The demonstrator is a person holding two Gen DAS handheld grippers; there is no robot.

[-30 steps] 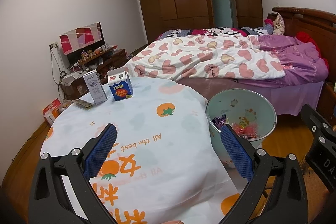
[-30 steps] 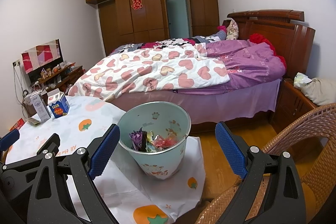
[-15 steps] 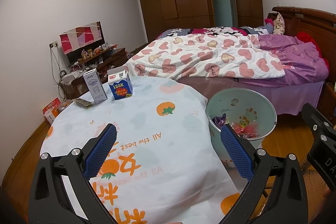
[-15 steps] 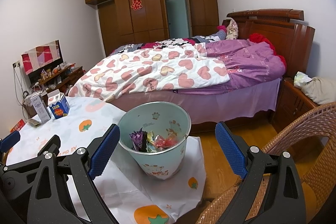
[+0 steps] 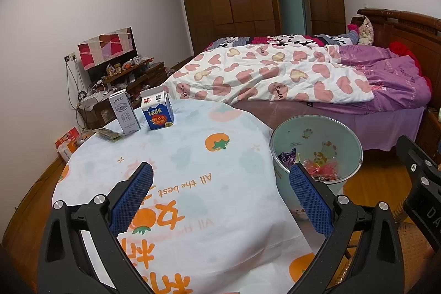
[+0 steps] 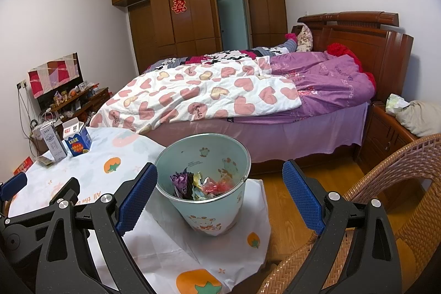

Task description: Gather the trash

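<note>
At the far left of the table [image 5: 193, 156], a flat packet [image 5: 108, 134] lies beside two cartons: a tall grey carton [image 5: 124, 116] and, just right of it, a shorter blue carton [image 5: 157, 113], both upright near the far edge. That makes three pieces of trash on the cloth, all well apart from both grippers.

The left gripper [image 5: 220, 200] hovers over the near part of the table with its jaws spread wide and nothing between them. To its right the bin [image 5: 317, 128] stands at the table's right edge, coloured wrappers lying in its bottom. The left view cuts off the bin's lower wall behind the cloth and the blue pad.

The right view shows what the left hides: the whole bin [image 6: 206, 216] down to its base, standing on a drooping fold of the cloth, and a wicker chair [image 6: 399, 183] at the right. It also shows a nightstand [image 6: 386, 128] beside the bed [image 6: 220, 101]. The right gripper [image 6: 219, 196] is held near the bin, jaws wide apart and empty. The same two cartons and the packet appear small at the left in this view.

Count: two grippers, two cartons, one packet, one bin, one chair.
</note>
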